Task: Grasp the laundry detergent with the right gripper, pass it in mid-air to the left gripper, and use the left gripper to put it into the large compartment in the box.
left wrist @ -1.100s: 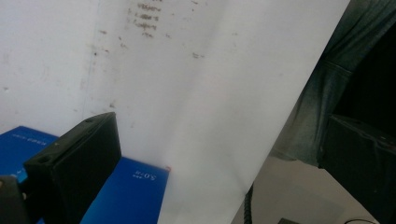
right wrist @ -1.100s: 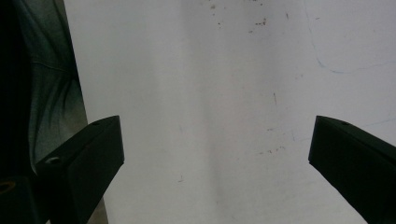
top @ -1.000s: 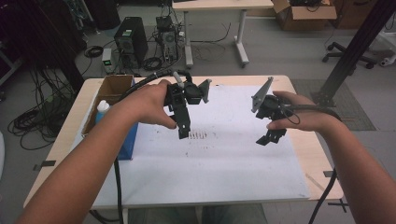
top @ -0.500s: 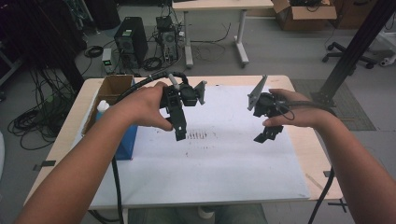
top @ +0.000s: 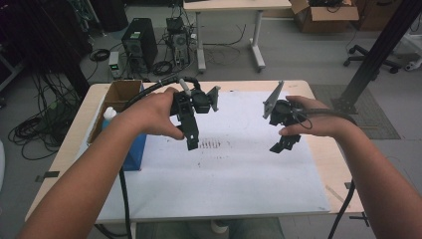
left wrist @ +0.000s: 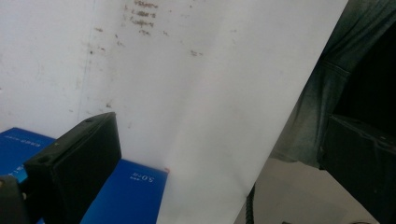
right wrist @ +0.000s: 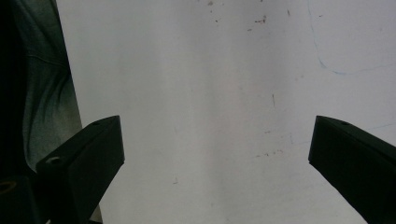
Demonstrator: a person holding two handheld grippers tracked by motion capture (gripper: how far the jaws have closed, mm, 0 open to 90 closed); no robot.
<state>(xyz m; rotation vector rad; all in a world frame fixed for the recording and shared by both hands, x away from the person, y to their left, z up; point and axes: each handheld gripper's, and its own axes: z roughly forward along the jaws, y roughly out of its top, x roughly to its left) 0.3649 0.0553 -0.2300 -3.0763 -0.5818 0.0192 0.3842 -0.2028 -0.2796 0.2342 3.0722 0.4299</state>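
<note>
Both grippers hang above a white sheet [top: 234, 169] that covers the table, and nothing is in either one. My left gripper [top: 192, 143] points down over a patch of dark smudges [top: 211, 144] near the sheet's middle. In the left gripper view its jaws stand wide apart, so the left gripper [left wrist: 219, 158] is open over bare paper. My right gripper [top: 280, 147] hovers over the right half of the sheet. Its jaws also stand far apart in the right gripper view, so the right gripper [right wrist: 217, 158] is open above the paper.
A blue box [top: 135, 152] lies at the sheet's left edge, also seen as the blue box [left wrist: 133, 189]. Behind it stand a white bottle [top: 109, 116] and an open cardboard box [top: 121, 93]. The person's trouser leg [left wrist: 313, 112] shows past the table's near edge.
Both grippers have drifted slightly to the left, the right one a little more. Their jaws stay apart.
</note>
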